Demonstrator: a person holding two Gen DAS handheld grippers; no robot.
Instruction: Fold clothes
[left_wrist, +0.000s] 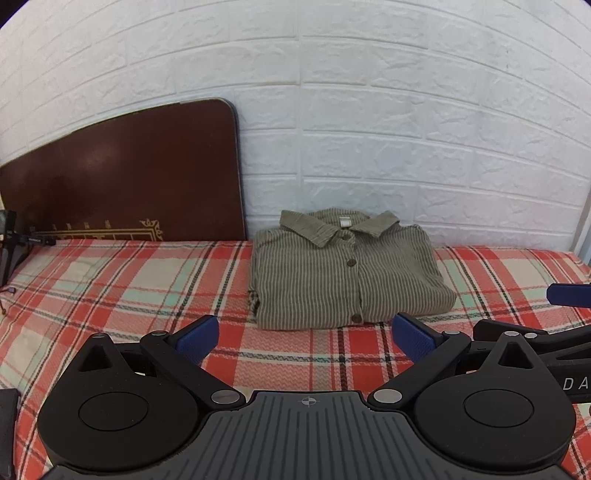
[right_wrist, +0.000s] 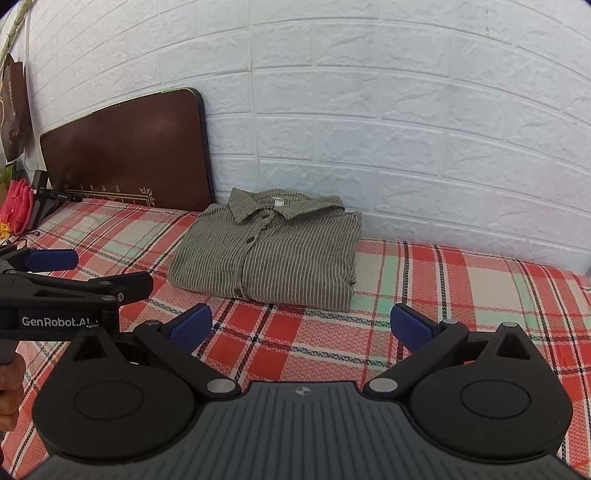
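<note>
Left wrist view shows the left gripper (left_wrist: 304, 338) with jaws spread wide, empty, above the plaid bedsheet (left_wrist: 110, 288). A folded striped shirt (left_wrist: 343, 273) lies flat by the white brick wall (left_wrist: 406, 129). Right gripper (right_wrist: 301, 328) is likewise apart, near the shirt's front edge.

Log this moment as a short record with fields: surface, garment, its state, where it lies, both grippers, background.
surface: bed with a red, cream and teal plaid sheet
garment: olive striped shirt with collar and brown buttons
garment state: folded into a compact rectangle, collar up, button placket showing
garment position: on the sheet, close to the white brick-pattern wall
left gripper: jaws open, holding nothing, short of the shirt
right gripper: jaws open, holding nothing, short of the shirt
background: brown board leaning against the wall, left of the shirt
</note>
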